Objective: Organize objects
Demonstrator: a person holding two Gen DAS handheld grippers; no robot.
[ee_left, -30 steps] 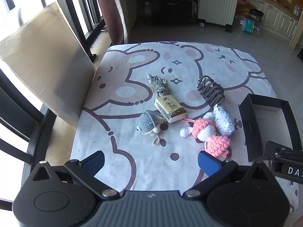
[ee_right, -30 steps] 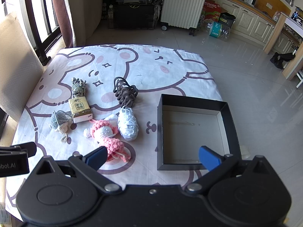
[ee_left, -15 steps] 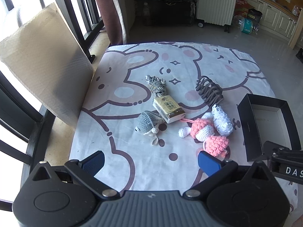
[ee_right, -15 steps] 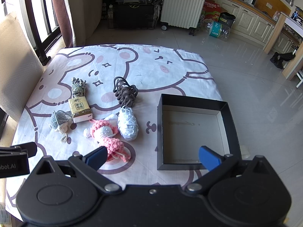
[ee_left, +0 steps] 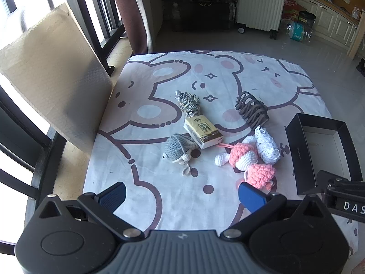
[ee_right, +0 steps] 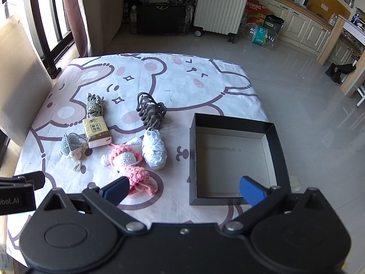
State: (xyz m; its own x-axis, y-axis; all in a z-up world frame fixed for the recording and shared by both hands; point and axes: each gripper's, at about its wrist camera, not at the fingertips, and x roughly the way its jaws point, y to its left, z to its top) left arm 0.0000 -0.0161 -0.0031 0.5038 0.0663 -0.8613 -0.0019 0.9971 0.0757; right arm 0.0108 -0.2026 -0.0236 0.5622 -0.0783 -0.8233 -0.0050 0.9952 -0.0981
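On the bear-print cloth lie a tissue pack (ee_left: 202, 132) (ee_right: 96, 131), a grey crochet toy (ee_left: 177, 146) (ee_right: 69, 145), a pink crochet doll (ee_left: 247, 161) (ee_right: 128, 163), a white crochet piece (ee_left: 267, 145) (ee_right: 155, 149), a grey rope bundle (ee_left: 189, 103) (ee_right: 94, 105) and a dark coiled cord (ee_left: 252, 109) (ee_right: 151, 111). An empty black box (ee_left: 298, 150) (ee_right: 193, 159) sits to their right. My left gripper (ee_left: 181, 195) hangs open near the cloth's front edge. Above the box's near left corner my right gripper (ee_right: 183, 188) is open too. Neither holds anything.
A cardboard sheet (ee_left: 52, 75) leans at the table's left side by the window bars. Beyond the table are tiled floor (ee_right: 296, 91), a white suitcase (ee_right: 220, 6) and cabinets (ee_right: 303, 29). The far half of the cloth (ee_right: 173, 77) bears nothing.
The left view has drifted slightly, with the objects sitting a touch higher and left in frame. The right gripper has not moved. Both grippers stay open.
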